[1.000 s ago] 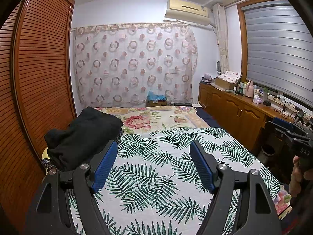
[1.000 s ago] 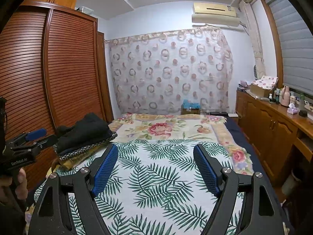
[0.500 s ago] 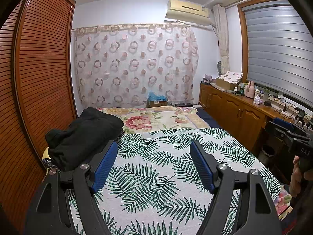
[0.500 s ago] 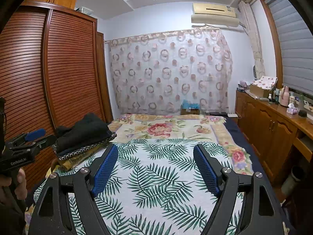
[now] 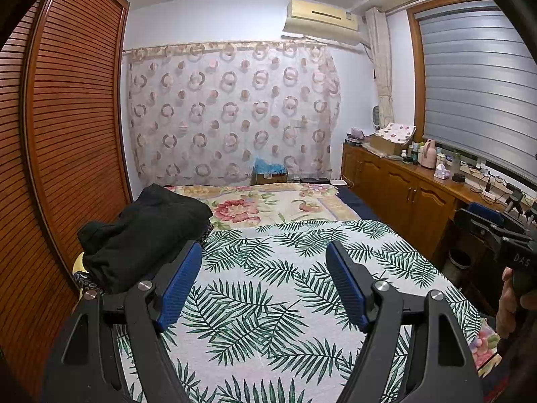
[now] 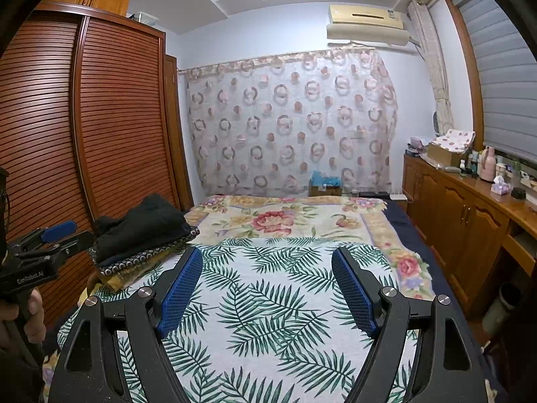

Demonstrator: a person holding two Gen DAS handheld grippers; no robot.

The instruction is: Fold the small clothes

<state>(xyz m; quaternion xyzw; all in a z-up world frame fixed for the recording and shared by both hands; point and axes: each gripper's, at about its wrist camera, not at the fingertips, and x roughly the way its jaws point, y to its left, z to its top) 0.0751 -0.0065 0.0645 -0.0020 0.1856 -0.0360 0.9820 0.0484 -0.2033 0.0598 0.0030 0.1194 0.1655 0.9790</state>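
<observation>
Both handheld grippers are held level above the palm-leaf bedspread point(image 5: 268, 288), side by side and facing the curtained far wall. The left gripper point(image 5: 263, 280) is spread wide with nothing between its blue pads point(image 5: 179, 288); the right gripper point(image 6: 266, 283) is likewise released and empty. The clothes are stacked at the left edge of the bed, against the louvred wardrobe point(image 6: 100, 117): a black garment point(image 5: 141, 235) lies uppermost, over a dark patterned piece point(image 6: 144, 257) and a yellowish one beneath. The stack sits clear of the leaf-printed area, presumably so that area can serve as a folding surface. Whether the stacked items are folded or awaiting folding cannot be determined.
</observation>
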